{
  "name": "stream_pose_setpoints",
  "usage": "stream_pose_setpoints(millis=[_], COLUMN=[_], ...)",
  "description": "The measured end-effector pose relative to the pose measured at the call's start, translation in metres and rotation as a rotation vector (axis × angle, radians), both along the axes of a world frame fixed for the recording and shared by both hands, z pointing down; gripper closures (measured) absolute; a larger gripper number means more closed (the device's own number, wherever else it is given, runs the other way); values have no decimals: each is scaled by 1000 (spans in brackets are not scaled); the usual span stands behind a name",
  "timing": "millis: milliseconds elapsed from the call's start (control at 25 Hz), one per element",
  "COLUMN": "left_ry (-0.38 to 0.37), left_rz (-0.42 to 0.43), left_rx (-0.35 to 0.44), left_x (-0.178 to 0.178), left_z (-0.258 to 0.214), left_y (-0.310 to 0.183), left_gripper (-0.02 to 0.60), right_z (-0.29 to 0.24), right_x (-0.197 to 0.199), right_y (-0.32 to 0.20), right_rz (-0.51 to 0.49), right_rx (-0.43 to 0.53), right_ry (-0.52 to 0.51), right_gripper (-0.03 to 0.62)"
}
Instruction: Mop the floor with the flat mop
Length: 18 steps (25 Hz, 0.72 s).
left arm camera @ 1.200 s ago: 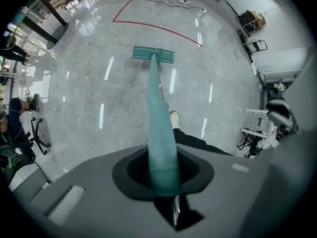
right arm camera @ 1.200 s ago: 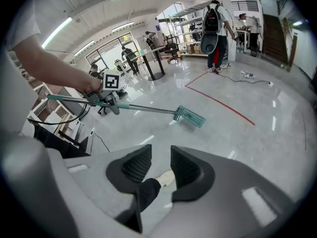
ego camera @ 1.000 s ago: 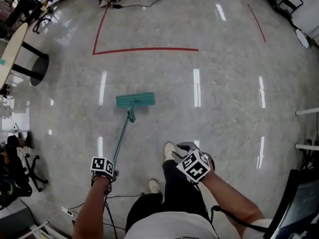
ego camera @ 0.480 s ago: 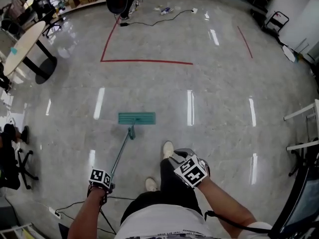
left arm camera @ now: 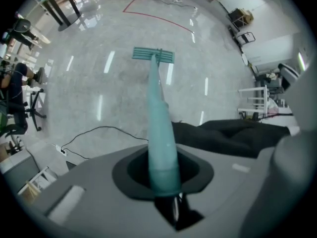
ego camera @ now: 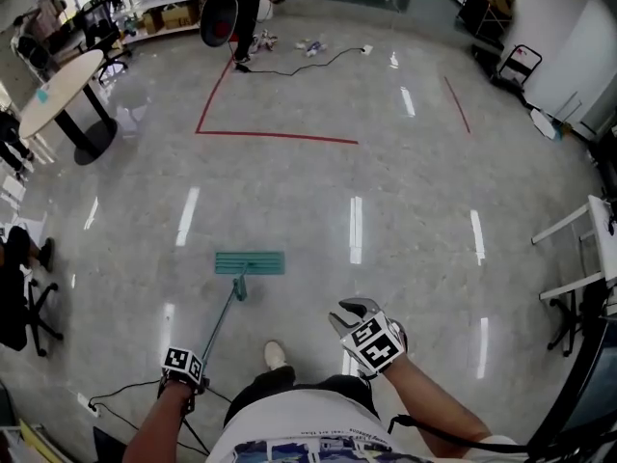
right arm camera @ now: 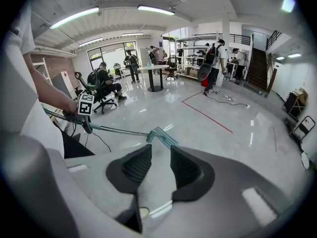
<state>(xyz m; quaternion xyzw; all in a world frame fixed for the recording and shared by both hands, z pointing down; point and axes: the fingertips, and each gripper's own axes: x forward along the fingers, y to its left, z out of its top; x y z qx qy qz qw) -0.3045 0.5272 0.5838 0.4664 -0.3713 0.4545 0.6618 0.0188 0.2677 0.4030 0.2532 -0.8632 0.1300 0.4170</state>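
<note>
Two grippers are held low over the glossy floor [ego camera: 424,191]. The left gripper [ego camera: 183,365] is closed on the flat mop [ego camera: 250,262], its fingers [left arm camera: 130,171] pinching the upper end of the teal handle [left arm camera: 159,128]; a black cable [ego camera: 120,394] is trailed just beside it. The right gripper [right arm camera: 161,157] is held empty, fingers parted by a narrow gap, right of the person's shoe [ego camera: 275,354]. The mop head [left arm camera: 153,55] is laid flat ahead of the left gripper, well apart from the right fingers, with open floor all round. Farther off a red tape line [ego camera: 275,136] is marked, and a round table [ego camera: 56,93] is seen at the far left edge.
</note>
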Motion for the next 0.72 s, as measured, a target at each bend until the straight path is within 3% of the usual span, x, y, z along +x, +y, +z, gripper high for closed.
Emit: stream_pose_setpoints(millis=[200, 480, 720], left_ry=[-31, -12, -8], left_rz=[-43, -105, -63], left_rx=[7, 13, -3], left_x=[34, 94, 92], left_z=[-7, -22, -17], left_y=[39, 93, 114], left_gripper=[486, 486, 486], right_z=[-4, -1, -2], right_x=[38, 99, 106], right_y=[37, 103, 118], right_rz=[-35, -57, -14], right_rx=[14, -8, 15], right_ry=[-4, -1, 0], right_gripper=[471, 471, 471])
